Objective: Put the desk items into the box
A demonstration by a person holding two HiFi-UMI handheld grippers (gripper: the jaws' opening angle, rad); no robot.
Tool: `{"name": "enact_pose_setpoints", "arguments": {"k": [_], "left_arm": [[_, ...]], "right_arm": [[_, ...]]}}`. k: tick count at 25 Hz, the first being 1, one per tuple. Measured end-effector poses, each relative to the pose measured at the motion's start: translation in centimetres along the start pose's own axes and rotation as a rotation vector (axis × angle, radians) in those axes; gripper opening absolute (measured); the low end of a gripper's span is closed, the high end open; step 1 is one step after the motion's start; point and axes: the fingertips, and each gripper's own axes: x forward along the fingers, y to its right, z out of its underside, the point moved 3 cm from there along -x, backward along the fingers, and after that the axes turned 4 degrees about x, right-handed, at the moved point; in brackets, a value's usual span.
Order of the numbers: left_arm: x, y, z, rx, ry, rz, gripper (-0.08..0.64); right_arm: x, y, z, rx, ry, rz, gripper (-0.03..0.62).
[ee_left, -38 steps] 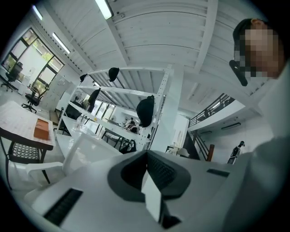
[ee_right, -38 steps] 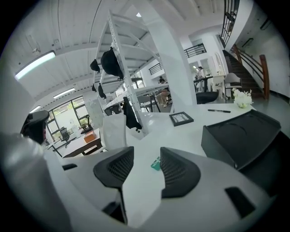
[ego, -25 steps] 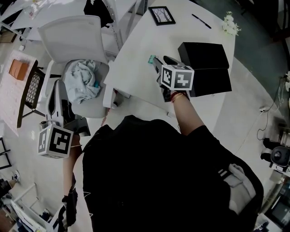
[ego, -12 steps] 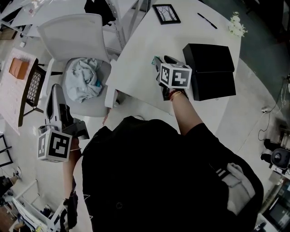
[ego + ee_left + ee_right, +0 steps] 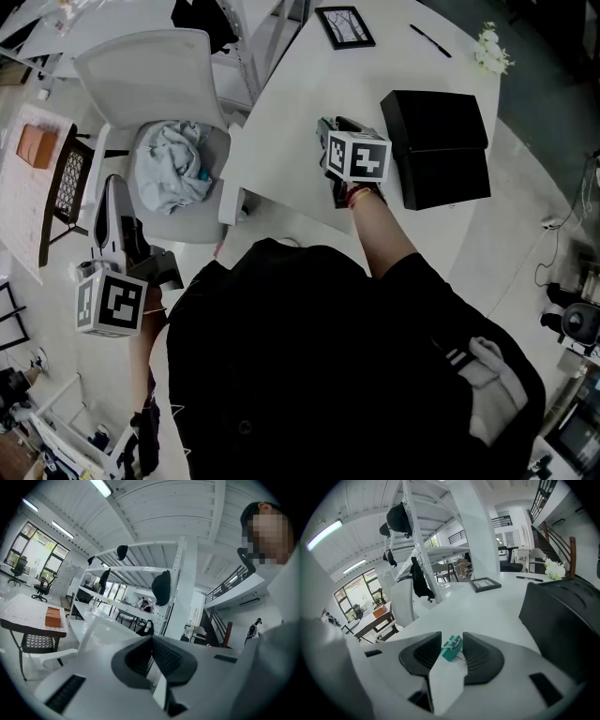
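A small teal binder clip (image 5: 452, 648) lies on the white desk (image 5: 300, 94). My right gripper (image 5: 453, 645) points down at it, its jaws on either side; they have just been closing and stand near the clip, with no clear squeeze. In the head view my right gripper (image 5: 328, 128) is just left of the black box (image 5: 436, 150), whose lid lies folded open. The box (image 5: 562, 620) fills the right of the right gripper view. My left gripper (image 5: 111, 185) hangs low at my left side beside the chair. Its jaws are shut on nothing (image 5: 152, 641).
A framed picture (image 5: 345, 26), a black pen (image 5: 430, 41) and a small bunch of white flowers (image 5: 494, 52) lie at the desk's far side. A white chair (image 5: 150, 84) holding a grey cloth (image 5: 173, 169) stands left of the desk.
My right gripper has sunk a little toward the desk, over the teal clip. My left gripper has stayed at my side.
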Motion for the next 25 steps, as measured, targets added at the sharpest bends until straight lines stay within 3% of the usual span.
{"name": "enact_pose_setpoints", "arguments": {"k": [25], "left_arm": [[-0.18,0.45,-0.60,0.017,0.025,-0.003,0.009]], "right_arm": [[0.25,-0.02,-0.41,0.012,0.037,0.012,0.058]]}}
